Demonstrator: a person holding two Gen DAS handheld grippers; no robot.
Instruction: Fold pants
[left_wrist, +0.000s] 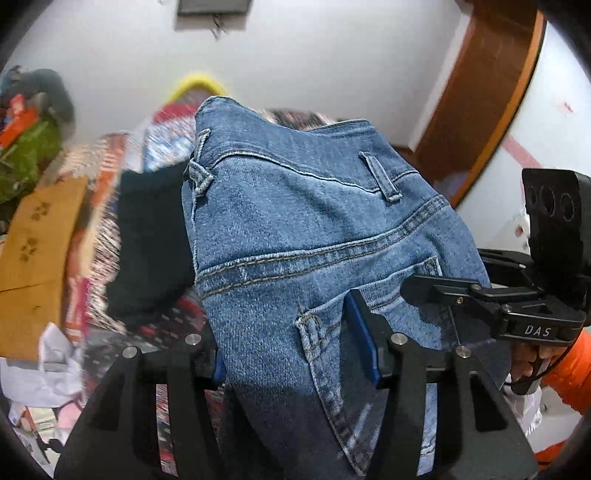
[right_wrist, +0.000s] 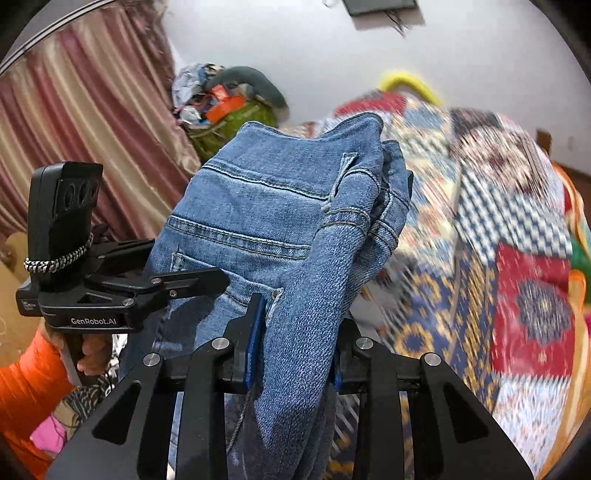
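Note:
Blue denim pants (left_wrist: 295, 229) hang in the air, waistband end up, held by both grippers. My left gripper (left_wrist: 291, 354) is shut on the denim near a back pocket; its blue pads press the cloth. My right gripper (right_wrist: 295, 332) is shut on a bunched fold of the same pants (right_wrist: 266, 206). In the left wrist view the right gripper (left_wrist: 443, 291) shows at the right, touching the jeans. In the right wrist view the left gripper (right_wrist: 192, 280) shows at the left, at the jeans' edge. The legs hang down out of sight.
A bed with a patterned quilt (right_wrist: 498, 229) lies below and to the right. A pile of clothes and bags (right_wrist: 229, 107) stands by a pink curtain (right_wrist: 74, 110). A dark garment (left_wrist: 147, 243), a wooden door frame (left_wrist: 480, 92) and a white wall are behind.

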